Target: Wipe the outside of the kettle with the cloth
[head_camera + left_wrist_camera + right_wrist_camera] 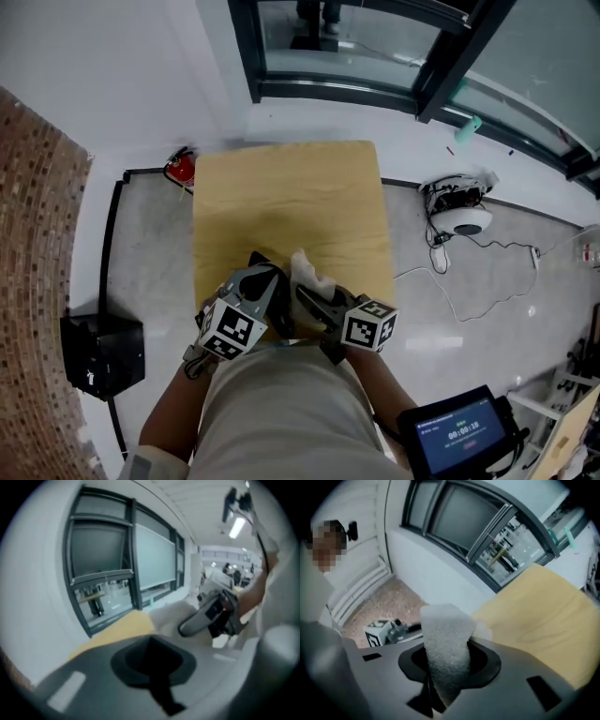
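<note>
cloth (pixel 445 644) pinched upright between right gripper (pixel 317 302) jaws

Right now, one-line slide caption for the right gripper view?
Right gripper shut on a white cloth, with the light wooden tabletop and dark-framed window beyond.

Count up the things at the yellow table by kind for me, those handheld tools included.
Grippers: 2, the left gripper and the right gripper
Cloth: 1, white, pinched in the right gripper
Table: 1
Total: 4
</note>
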Demonstrator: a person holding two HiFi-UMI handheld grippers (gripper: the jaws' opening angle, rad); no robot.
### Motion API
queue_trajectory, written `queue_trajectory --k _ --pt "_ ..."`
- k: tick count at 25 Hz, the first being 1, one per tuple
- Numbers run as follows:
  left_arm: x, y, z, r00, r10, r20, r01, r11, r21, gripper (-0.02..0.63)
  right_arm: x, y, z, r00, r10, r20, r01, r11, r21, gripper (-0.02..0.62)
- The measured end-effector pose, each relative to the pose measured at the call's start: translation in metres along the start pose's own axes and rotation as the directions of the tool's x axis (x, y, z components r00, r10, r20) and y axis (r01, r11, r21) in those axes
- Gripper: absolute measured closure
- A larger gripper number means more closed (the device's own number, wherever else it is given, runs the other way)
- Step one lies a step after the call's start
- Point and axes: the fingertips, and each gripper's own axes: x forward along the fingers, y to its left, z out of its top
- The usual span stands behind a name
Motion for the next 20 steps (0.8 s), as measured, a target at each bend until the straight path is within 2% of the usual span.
queue_trajectory --k 1,2,3,4,5,6,8,9,10,11,12,13,14,15,17,18,19,20 --pt "0.006 0.001 -0.001 1.000 0.001 -0.007 -0.001 1.000 0.025 0.607 0.009 0.000 0.004 0.999 0.025 0.039 -0.025 1.000 -0.001 0.469" --pt "0.010 0.003 -0.002 1.000 0.001 -0.012 -0.001 1.000 0.016 0.605 0.016 -0.012 -0.001 1.000 0.009 0.027 -0.009 1.000 -0.005 0.469" --pt "0.011 0.005 -0.002 1.000 -0.001 -0.019 0.001 1.000 -0.006 0.606 0.018 -0.037 -0.013 0.998 -0.054 -0.029 0.054 0.999 0.000 0.468" --pt "0.012 0.006 -0.001 1.000 -0.005 -0.026 0.004 1.000 -0.025 0.605 0.016 -0.068 -0.033 0.983 -0.136 -0.124 0.139 0.990 0.012 0.468" --pt "0.011 0.006 0.000 1.000 -0.001 -0.027 0.000 0.999 -0.032 0.606 0.012 -0.087 -0.054 0.955 -0.185 -0.230 0.193 0.981 0.015 0.468" --pt "0.011 0.005 0.000 1.000 0.014 -0.023 -0.015 0.999 -0.028 0.606 0.008 -0.085 -0.069 0.935 -0.170 -0.312 0.177 0.984 -0.005 0.469" --pt "0.010 0.005 -0.002 0.998 0.054 -0.010 -0.054 0.998 -0.012 0.606 0.003 -0.031 -0.073 0.933 -0.009 -0.359 -0.020 0.997 -0.078 0.469" --pt "0.010 0.006 -0.003 0.998 0.063 -0.007 -0.063 0.998 -0.008 0.606 0.002 -0.005 -0.069 0.935 0.078 -0.347 -0.121 0.987 -0.105 0.469" --pt "0.010 0.007 -0.003 0.998 0.064 -0.006 -0.064 0.998 -0.007 0.606 0.001 0.004 -0.070 0.935 0.119 -0.335 -0.162 0.981 -0.104 0.469" --pt "0.009 0.008 -0.004 0.998 0.062 -0.008 -0.062 0.998 -0.008 0.606 0.002 -0.009 -0.079 0.936 0.089 -0.341 -0.123 0.989 -0.078 0.469" --pt "0.008 0.008 -0.004 0.998 0.059 -0.009 -0.059 0.998 -0.008 0.606 0.004 -0.038 -0.094 0.926 -0.003 -0.378 -0.017 0.999 -0.050 0.469" --pt "0.008 0.008 -0.003 0.999 0.053 -0.010 -0.054 0.999 -0.009 0.606 0.006 -0.066 -0.109 0.895 -0.106 -0.434 0.093 0.994 -0.050 0.469" --pt "0.009 0.008 -0.001 0.999 0.047 -0.013 -0.047 0.999 -0.011 0.606 0.007 -0.073 -0.113 0.867 -0.165 -0.469 0.140 0.986 -0.089 0.469" --pt "0.009 0.008 -0.001 0.999 0.042 -0.016 -0.042 0.999 -0.017 0.606 0.007 -0.057 -0.103 0.875 -0.160 -0.456 0.104 0.984 -0.146 0.469" --pt "0.007 0.008 -0.004 0.999 0.029 -0.023 -0.030 0.999 -0.036 0.606 0.007 0.005 -0.062 0.947 0.000 -0.320 -0.070 0.975 -0.209 0.469" --pt "0.006 0.008 -0.006 0.999 0.023 -0.025 -0.024 0.999 -0.041 0.606 0.008 0.021 -0.046 0.969 0.066 -0.239 -0.114 0.975 -0.191 0.469" --pt "0.005 0.008 -0.008 0.999 0.023 -0.024 -0.024 0.999 -0.038 0.606 0.011 0.013 -0.040 0.983 0.065 -0.174 -0.091 0.985 -0.149 0.469" --pt "0.006 0.009 -0.008 0.999 0.030 -0.022 -0.030 0.999 -0.031 0.606 0.015 -0.014 -0.041 0.990 0.012 -0.137 -0.024 0.996 -0.086 0.469"
